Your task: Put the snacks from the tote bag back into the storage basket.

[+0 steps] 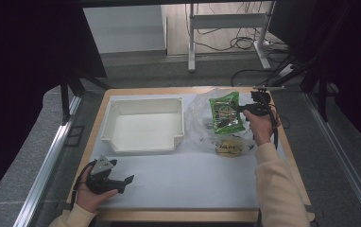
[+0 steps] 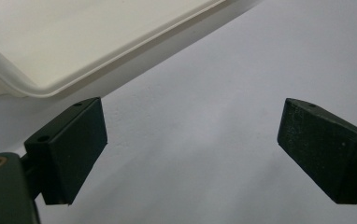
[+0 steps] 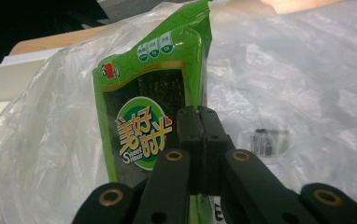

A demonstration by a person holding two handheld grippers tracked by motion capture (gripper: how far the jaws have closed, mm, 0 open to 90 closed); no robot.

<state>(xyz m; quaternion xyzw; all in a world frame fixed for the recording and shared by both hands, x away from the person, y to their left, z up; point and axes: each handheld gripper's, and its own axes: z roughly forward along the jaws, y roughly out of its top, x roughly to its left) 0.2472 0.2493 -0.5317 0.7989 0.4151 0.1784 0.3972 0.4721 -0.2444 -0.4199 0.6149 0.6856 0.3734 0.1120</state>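
Right gripper point(image 3: 201, 122) clamped on green snack packet's point(image 3: 153, 116) side edge, lifting it from clear plastic bag point(image 3: 307, 93), right of white tray point(image 1: 143, 124). Light, crinkly, slippery film; likely fragile contents: pinch the seam. Left gripper point(image 2: 193, 149) wide open, empty.

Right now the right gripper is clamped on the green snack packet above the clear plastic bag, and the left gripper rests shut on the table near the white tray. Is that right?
Not quite: the left gripper is open, not shut. The left gripper view shows its jaws standing wide apart over bare table beside the white tray. The right gripper is indeed clamped on the green snack packet above the clear plastic bag.
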